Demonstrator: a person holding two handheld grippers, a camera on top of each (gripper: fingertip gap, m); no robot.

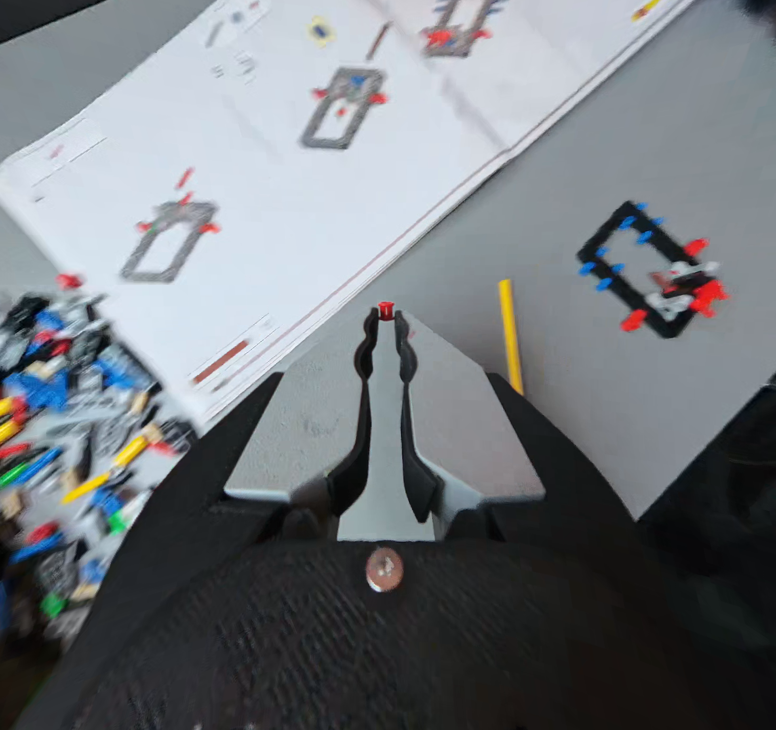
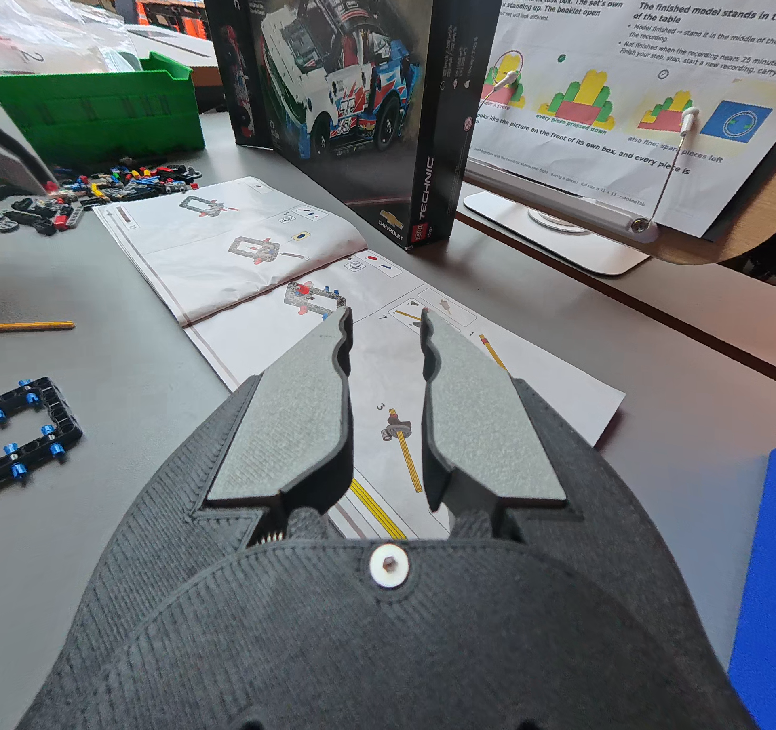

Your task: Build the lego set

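My left gripper (image 1: 385, 316) is shut on a small red bush piece (image 1: 385, 309), held at the fingertips above the grey table near the open instruction booklet (image 1: 268, 122). The black rectangular frame with blue and red pins (image 1: 648, 269) lies to the right of it, and a yellow axle (image 1: 510, 334) lies between them. The frame's blue-pinned end also shows in the right wrist view (image 2: 38, 424). My right gripper (image 2: 384, 315) is open and empty, hovering over the booklet's right page (image 2: 420, 374).
A pile of loose pieces (image 1: 63, 407) lies at the left; it also shows in the right wrist view (image 2: 105, 193) before a green bin (image 2: 100, 109). The set's box (image 2: 344, 80) stands behind the booklet. A sheet on a stand (image 2: 630, 80) and a blue mat (image 2: 756, 584) are at the right. My hands' fingertips stand some 30 centimetres from each other. Measured from the fingertips, the yellow axle (image 1: 510, 334) is 10 centimetres or so from the left gripper and 30 centimetres from the right. It turns up in the right wrist view (image 2: 16, 320) as well.
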